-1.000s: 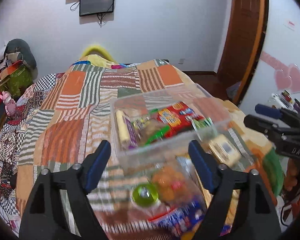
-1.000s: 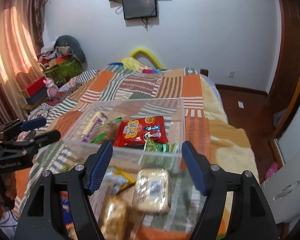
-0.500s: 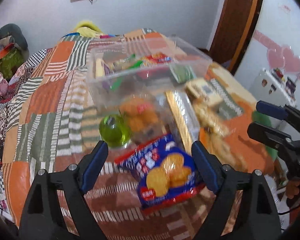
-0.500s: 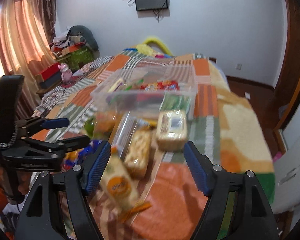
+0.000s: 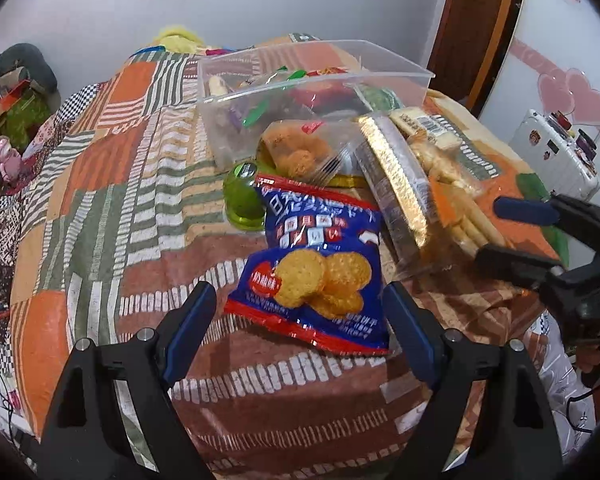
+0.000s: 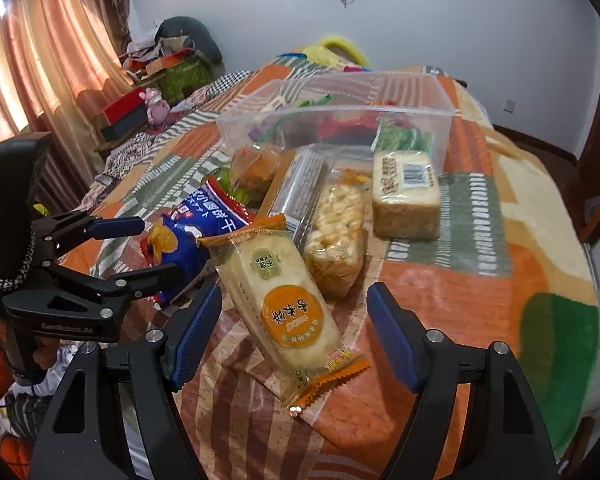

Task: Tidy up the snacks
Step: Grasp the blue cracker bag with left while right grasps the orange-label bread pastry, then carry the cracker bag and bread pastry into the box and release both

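A clear plastic bin (image 5: 380,76) with several snacks in it stands on the patchwork bedspread. Loose packs lie in front of it. A blue cracker bag (image 5: 308,268) lies flat just beyond my left gripper (image 5: 298,296), which is open, its pads well apart from the bag's sides. A cream cake pack with an orange label (image 6: 284,300) lies between the fingers of my right gripper (image 6: 296,294), which is also open and not touching it. Each gripper shows in the other's view: the left gripper (image 6: 156,248) and the right gripper (image 5: 504,234).
Between the bin (image 6: 440,112) and the grippers lie a green jelly cup (image 5: 242,200), a bag of orange puffs (image 5: 296,148), a gold-edged tray pack (image 5: 396,176), a popcorn-like pack (image 6: 336,232) and a wrapped bread slice (image 6: 404,196). The bed's edge is near on the right.
Both grippers have come down and tipped toward the loose packs in front of the bin. The blue cracker bag and the cream cake pack now fill the space between their fingers.
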A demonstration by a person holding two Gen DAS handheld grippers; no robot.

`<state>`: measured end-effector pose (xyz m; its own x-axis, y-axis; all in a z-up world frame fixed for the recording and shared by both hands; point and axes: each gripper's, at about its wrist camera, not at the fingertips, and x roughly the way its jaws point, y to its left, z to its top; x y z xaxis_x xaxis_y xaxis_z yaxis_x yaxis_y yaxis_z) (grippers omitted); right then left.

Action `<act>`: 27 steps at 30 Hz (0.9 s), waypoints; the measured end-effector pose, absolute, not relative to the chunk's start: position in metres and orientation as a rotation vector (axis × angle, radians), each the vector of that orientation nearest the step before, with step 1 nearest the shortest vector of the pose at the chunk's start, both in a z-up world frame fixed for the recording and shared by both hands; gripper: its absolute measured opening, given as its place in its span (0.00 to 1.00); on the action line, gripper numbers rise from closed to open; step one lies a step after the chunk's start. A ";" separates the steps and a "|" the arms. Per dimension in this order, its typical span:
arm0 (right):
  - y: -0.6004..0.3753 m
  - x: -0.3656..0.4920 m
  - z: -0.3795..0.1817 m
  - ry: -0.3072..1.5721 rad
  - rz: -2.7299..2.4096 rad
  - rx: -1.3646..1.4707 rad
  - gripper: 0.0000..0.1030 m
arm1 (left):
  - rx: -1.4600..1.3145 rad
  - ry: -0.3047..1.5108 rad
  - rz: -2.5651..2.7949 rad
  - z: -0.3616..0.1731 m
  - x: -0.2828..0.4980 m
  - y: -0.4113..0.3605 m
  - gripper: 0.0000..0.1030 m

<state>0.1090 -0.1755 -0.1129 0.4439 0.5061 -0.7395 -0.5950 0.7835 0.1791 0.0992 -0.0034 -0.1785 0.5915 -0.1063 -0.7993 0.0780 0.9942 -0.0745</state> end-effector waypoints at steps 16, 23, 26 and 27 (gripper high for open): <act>-0.179 0.110 -0.121 0.928 0.682 -0.027 0.31 | -0.030 0.949 -0.129 -0.195 0.130 -0.015 0.77; -0.188 0.106 -0.108 0.892 0.659 -0.006 0.30 | 0.001 0.918 -0.138 -0.190 0.122 -0.020 0.63; -0.193 0.108 -0.100 0.871 0.650 0.004 0.30 | -0.013 0.897 -0.140 -0.182 0.114 -0.017 0.62; -0.194 0.108 -0.097 0.862 0.647 0.007 0.30 | -0.020 0.891 -0.140 -0.179 0.113 -0.015 0.62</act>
